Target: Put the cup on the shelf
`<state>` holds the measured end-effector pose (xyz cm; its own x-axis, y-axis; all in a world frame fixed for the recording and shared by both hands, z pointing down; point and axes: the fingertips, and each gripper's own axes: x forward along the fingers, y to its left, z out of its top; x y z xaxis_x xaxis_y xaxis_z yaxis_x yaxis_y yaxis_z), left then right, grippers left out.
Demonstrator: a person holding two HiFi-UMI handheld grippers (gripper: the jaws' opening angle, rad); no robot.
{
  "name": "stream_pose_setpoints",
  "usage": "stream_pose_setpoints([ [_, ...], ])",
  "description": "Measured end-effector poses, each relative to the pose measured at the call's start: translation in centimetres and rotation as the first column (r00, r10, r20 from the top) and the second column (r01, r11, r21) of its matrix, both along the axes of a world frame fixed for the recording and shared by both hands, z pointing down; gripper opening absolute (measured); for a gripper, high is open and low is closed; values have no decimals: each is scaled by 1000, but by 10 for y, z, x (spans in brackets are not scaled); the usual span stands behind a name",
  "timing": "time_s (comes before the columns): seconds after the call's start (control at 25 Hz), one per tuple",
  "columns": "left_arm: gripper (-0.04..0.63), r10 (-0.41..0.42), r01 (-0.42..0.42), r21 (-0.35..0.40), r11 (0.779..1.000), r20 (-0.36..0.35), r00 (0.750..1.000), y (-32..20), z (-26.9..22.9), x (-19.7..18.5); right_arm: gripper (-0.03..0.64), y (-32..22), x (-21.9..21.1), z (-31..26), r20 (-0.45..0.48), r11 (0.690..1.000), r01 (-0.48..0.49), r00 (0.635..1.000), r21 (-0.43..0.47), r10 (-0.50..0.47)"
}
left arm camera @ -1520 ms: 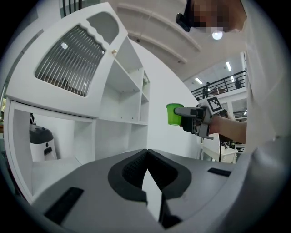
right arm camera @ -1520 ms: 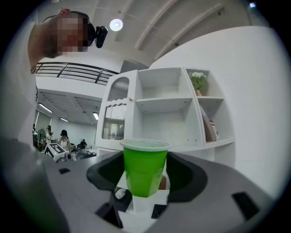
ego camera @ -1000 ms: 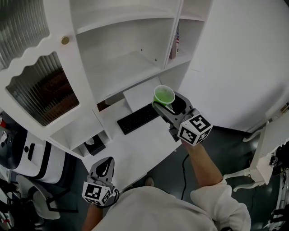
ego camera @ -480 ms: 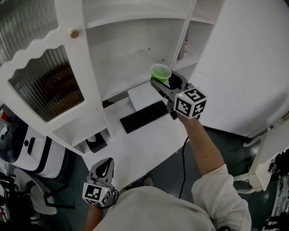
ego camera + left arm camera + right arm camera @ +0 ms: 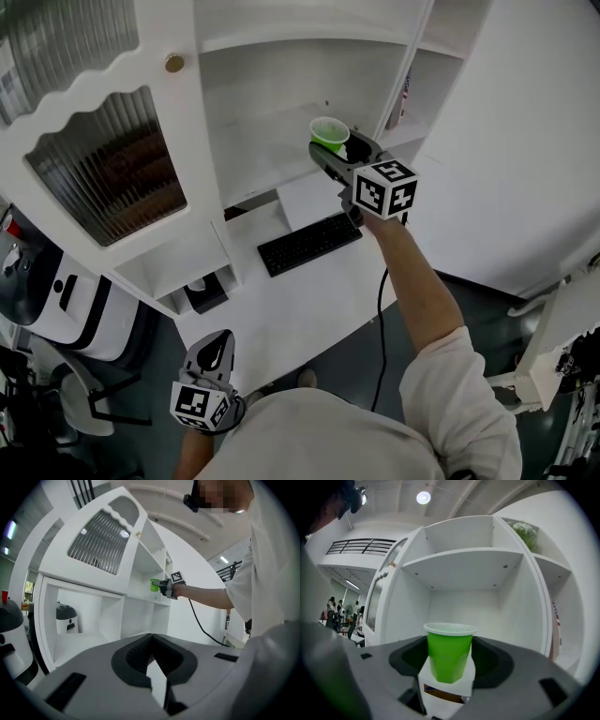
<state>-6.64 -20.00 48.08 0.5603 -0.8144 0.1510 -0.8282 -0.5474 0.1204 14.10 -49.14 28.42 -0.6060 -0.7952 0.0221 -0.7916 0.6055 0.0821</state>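
The tall white shelf unit (image 5: 272, 141) stood on the white counter (image 5: 300, 300), where a black keyboard (image 5: 309, 243) lay. The right gripper (image 5: 342, 150) was stretched out to the mouth of the open middle compartment, its jaws clenched on the green cup (image 5: 329, 132), which was upright and off the shelf board. The left gripper (image 5: 214, 345) hung low near the counter's edge, jaws closed together on nothing.
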Motion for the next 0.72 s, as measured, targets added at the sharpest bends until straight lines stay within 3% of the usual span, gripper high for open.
stream_pose_setpoints([
  [0.72, 0, -83, 83, -21, 996, 5, 997, 4, 12, -14, 291, -53, -16, 21, -33, 999, 3, 999, -40, -4],
])
